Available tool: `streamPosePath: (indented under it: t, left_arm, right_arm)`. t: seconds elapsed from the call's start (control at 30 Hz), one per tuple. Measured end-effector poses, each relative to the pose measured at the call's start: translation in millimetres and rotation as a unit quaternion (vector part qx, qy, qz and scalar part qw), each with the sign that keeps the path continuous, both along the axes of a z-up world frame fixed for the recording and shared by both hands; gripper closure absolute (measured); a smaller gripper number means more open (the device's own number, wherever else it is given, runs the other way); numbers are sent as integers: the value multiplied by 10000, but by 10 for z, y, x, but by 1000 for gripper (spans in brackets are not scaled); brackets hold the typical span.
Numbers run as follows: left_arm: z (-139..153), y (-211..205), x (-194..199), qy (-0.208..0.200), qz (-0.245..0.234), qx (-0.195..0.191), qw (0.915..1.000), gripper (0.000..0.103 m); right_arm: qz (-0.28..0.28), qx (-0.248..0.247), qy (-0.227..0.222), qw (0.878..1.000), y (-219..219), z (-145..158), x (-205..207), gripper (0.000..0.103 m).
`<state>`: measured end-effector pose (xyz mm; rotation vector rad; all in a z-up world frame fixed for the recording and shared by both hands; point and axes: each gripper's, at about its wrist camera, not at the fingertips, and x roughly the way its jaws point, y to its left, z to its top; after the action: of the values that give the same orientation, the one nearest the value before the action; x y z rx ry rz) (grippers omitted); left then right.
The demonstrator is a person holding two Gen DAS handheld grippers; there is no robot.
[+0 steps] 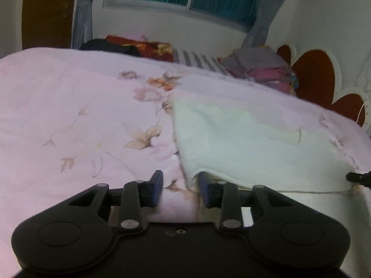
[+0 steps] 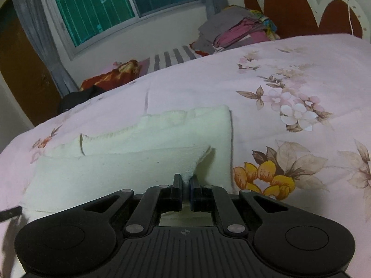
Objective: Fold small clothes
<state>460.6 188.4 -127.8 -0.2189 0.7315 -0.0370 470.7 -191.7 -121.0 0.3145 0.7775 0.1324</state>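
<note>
1. Right gripper point(image 2: 185, 183) is pinching a corner of the cream cloth point(image 2: 120, 169), which lies ahead of it on the quilt point(image 2: 289, 88).
2. Left gripper point(image 1: 179, 186) is spread; the cloth edge drapes over its right finger only.
3. Risk: lift now and that unclamped corner slips off, skewing the fold.
4. A thin pinch could also pull free.
</note>
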Motion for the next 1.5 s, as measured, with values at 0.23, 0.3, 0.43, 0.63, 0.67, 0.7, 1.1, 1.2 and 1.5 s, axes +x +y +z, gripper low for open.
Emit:
streamPosePath:
  t: [0.23,0.3,0.43,0.63,0.67,0.7,1.1,1.2,1.5]
  left_arm:
    - [-64,-111,39,238,17,131,9996,71]
    - [67,-117,-29,-106,-29,43,9999,66]
    - [-35,-204,93,263,-255,265,9990,65]
    - [-140,-102,59,341,5,321,9989,65]
    - [-134,-114,55,343,-45,409,9986,65]
    - [-132,-121,54,342,-52,457,9984,65]
    - [-148,-63,90,336,60,220,9992,65]
    - [-151,-67,96,338,29,274,9990,65]
    - [240,-171,108,-463,-318,315,9979,42]
  right_arm:
    - [-13,-84,-26,10000,-15,65,42,98]
    - [-11,-52,-53,10000,-27,95,30,98]
    - [116,-72,-119,9998,-16,143,31,98]
    - [34,-38,-15,10000,-40,79,37,98]
    - [-29,-40,-80,10000,-59,100,22,98]
    - [-51,-4,-136,9999,-72,124,10,98]
    - [-94,-155,41,9998,-153,31,-30,98]
    - [-61,-316,97,9994,-125,4,-20,98]
    - [-265,-744,-498,9956,-85,195,-114,60]
